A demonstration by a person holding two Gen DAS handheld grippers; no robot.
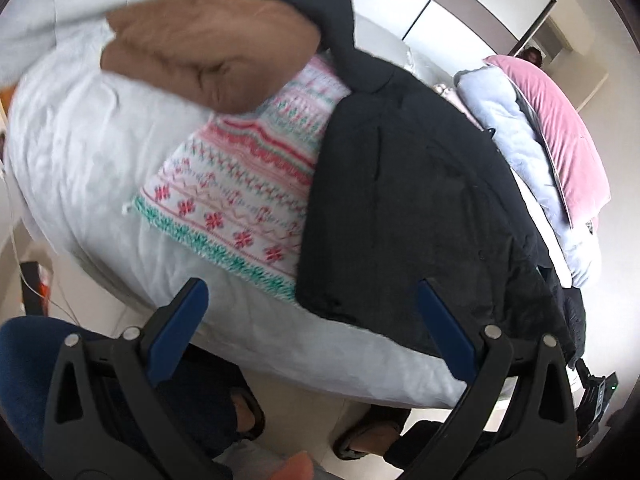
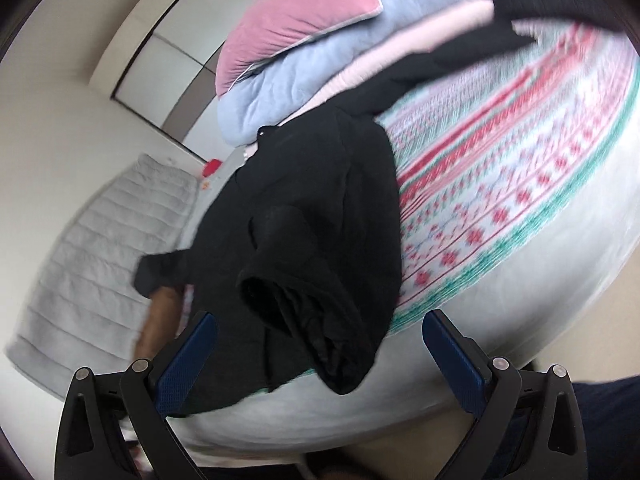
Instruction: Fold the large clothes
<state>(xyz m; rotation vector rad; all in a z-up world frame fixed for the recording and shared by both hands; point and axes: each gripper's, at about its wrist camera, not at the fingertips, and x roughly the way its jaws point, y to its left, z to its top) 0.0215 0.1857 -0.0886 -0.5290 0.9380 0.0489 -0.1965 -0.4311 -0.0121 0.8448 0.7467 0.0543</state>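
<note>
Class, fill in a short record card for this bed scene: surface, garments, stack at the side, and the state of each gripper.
surface: white bed cover
top garment: black coat, lying across the patterned one
garment beneath: patterned knit sweater, pink, red and green on white
other garment: brown fleece, at the sweater's far end
side stack: pink cushion on a pale blue padded item
left gripper: open, holding nothing
right gripper: open, holding nothing

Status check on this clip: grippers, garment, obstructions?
Left gripper open, empty. Right gripper open, empty. Black jacket unfolded on white bed, overlapping patterned knit sweater. Brown fuzzy garment beside them.
</note>
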